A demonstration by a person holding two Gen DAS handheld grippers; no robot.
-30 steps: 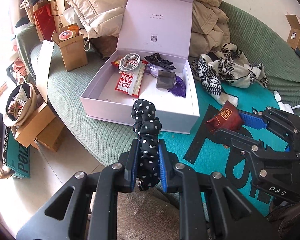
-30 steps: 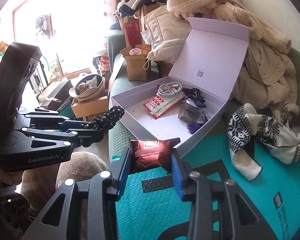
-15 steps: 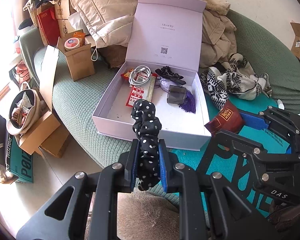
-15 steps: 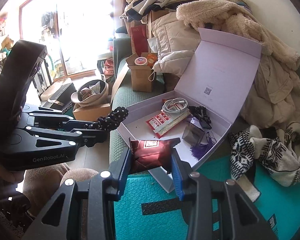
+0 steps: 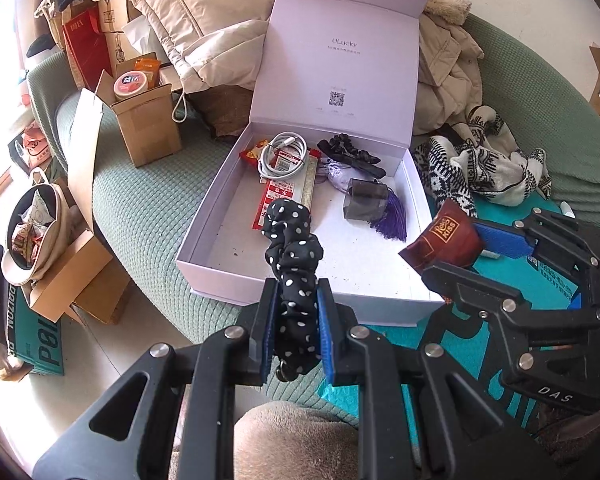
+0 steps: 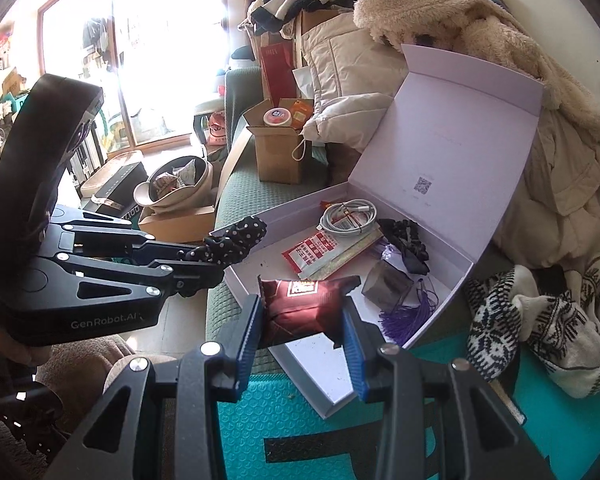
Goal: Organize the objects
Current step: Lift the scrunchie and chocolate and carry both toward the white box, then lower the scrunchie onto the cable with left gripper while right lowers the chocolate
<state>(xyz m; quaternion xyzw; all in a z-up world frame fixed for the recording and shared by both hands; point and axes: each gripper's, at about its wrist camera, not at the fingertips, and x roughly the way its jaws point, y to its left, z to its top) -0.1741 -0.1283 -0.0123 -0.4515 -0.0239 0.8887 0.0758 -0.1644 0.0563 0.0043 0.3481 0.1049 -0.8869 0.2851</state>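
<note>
Now polka-dot scrunchie [image 5: 291, 276] upright in left hand-held gripper [image 5: 296, 326], pointing boxward.

1 open box [image 5: 204, 258], 2 scrunchies [image 5: 292, 264] [image 5: 348, 152], 1 snack pkt [image 5: 446, 240], 1 cable [image 5: 280, 154], 2 tongs [image 5: 296, 320] [image 6: 302, 338].

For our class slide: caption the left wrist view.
Left tongs clamp a black polka-dot fabric scrunchie before an open lilac cardboard box.

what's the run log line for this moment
left gripper: shut on polka-dot scrunchie | right gripper: shut on dark red snack packet | both at open lilac box
</note>
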